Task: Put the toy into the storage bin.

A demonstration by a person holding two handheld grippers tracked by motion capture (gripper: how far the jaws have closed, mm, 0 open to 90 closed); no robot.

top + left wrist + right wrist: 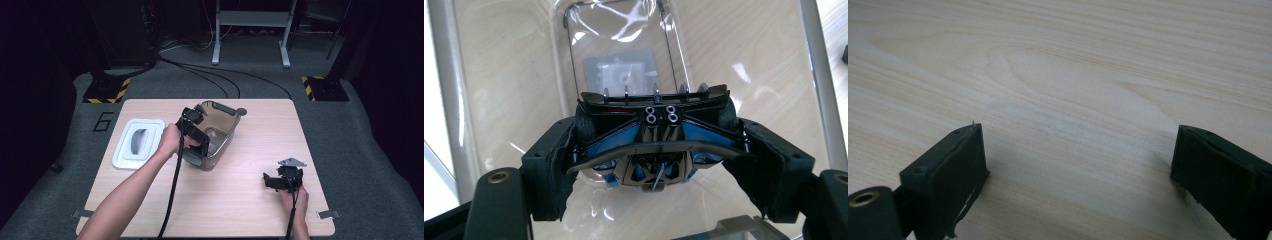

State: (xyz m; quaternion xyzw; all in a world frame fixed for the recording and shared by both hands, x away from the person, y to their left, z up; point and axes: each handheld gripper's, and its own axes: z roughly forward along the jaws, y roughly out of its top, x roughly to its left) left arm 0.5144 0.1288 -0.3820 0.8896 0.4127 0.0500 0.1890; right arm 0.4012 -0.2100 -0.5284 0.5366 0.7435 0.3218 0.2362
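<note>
A black and blue toy car (654, 135), seen from its rear, is clamped at both sides by my left gripper (656, 152). It hangs over the inside of a clear, brown-tinted plastic bin (509, 75). In the high view the left gripper (199, 142) reaches into the bin (222, 107) at the table's middle, and the hand hides the car. Near the right front of the table my right gripper (270, 181) stands open. Its jaws are wide apart over bare wood, and nothing is between them (1078, 165).
A white lid (138, 142) with a grey handle lies flat to the left of the bin. The wooden table (240, 210) has bare room in front and at the right. A pale square label (621, 75) shows through the bin's bottom. Cables trail from both grippers toward the front edge.
</note>
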